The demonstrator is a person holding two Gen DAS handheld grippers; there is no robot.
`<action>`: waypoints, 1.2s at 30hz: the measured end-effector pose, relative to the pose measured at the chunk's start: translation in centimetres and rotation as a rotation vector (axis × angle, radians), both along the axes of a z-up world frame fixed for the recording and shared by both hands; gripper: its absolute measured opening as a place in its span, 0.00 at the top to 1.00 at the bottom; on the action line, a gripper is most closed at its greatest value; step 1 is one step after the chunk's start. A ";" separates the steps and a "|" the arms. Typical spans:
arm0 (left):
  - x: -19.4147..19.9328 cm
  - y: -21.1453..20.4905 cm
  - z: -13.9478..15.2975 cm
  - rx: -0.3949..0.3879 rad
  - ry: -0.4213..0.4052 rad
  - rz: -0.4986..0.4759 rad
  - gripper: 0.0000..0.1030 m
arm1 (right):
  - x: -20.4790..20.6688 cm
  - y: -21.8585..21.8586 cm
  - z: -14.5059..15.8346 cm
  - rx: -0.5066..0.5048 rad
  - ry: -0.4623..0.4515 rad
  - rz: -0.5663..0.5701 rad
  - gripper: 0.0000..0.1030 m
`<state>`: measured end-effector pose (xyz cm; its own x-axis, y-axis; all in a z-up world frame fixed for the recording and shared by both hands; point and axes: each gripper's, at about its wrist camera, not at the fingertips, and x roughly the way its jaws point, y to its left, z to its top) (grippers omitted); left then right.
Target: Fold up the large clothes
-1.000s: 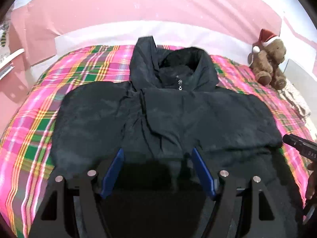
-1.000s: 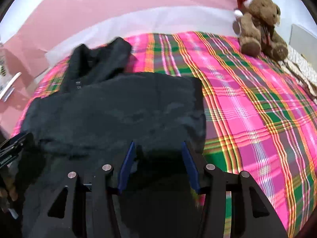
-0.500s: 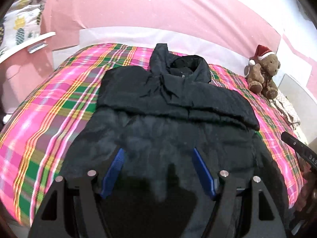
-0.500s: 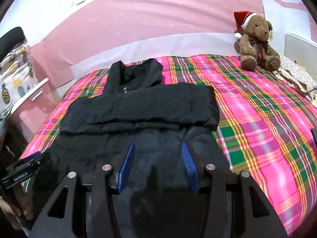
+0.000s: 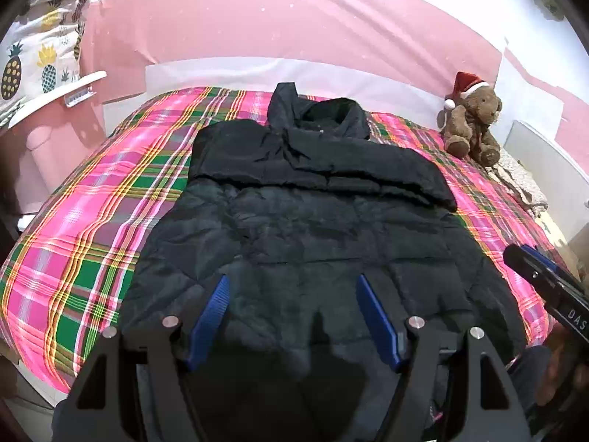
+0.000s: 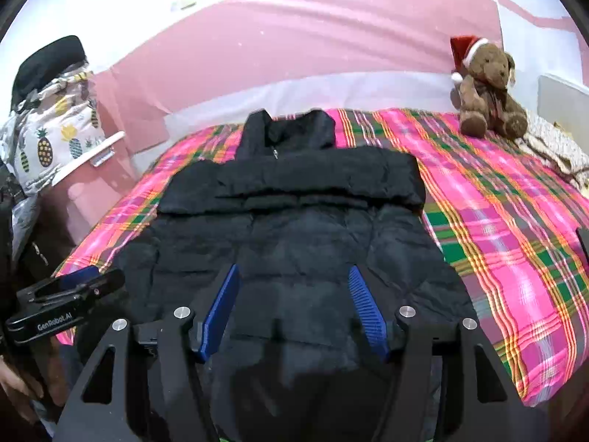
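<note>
left wrist view: black jacket (image 5: 313, 228) lies lengthwise, collar toward headboard; left claw (image 5: 292, 313) and right claw (image 6: 292, 305) both released.

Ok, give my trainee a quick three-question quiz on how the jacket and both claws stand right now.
1. True or false: both sleeves of the black jacket lie folded across its chest.
2. What does the left claw hold? A) a sleeve B) the hem C) nothing
3. Fill in: the teddy bear wears a red ____ and sits on the plaid bedspread, clear of the right claw.

Key: 1 true; 2 C, its jaws stand open; 3 hat.
</note>
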<state>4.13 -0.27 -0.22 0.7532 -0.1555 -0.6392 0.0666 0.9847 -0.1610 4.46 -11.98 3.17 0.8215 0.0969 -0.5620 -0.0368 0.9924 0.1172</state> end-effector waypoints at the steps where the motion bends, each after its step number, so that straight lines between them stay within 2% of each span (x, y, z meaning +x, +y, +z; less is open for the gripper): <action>1: -0.2 -0.1 0.2 0.003 -0.003 -0.002 0.29 | -0.2 0.1 0.1 -0.005 -0.008 0.003 0.39; 12: -0.6 -0.5 1.5 0.027 -0.024 0.002 0.29 | 0.2 1.4 1.2 -0.040 -0.032 0.029 0.39; 16: -0.2 -0.4 2.0 0.031 -0.037 0.004 0.29 | 1.1 1.9 2.2 -0.079 -0.068 0.024 0.39; 26: 2.9 0.3 3.6 0.057 -0.069 -0.009 0.29 | 6.1 3.6 4.9 -0.208 -0.152 0.026 0.39; 31: 6.0 0.7 4.5 0.051 -0.069 -0.037 0.29 | 9.6 3.0 5.8 -0.195 -0.107 0.051 0.39; 36: 9.9 0.8 6.6 0.054 -0.088 -0.082 0.29 | 14.4 1.3 7.2 -0.138 -0.046 0.076 0.39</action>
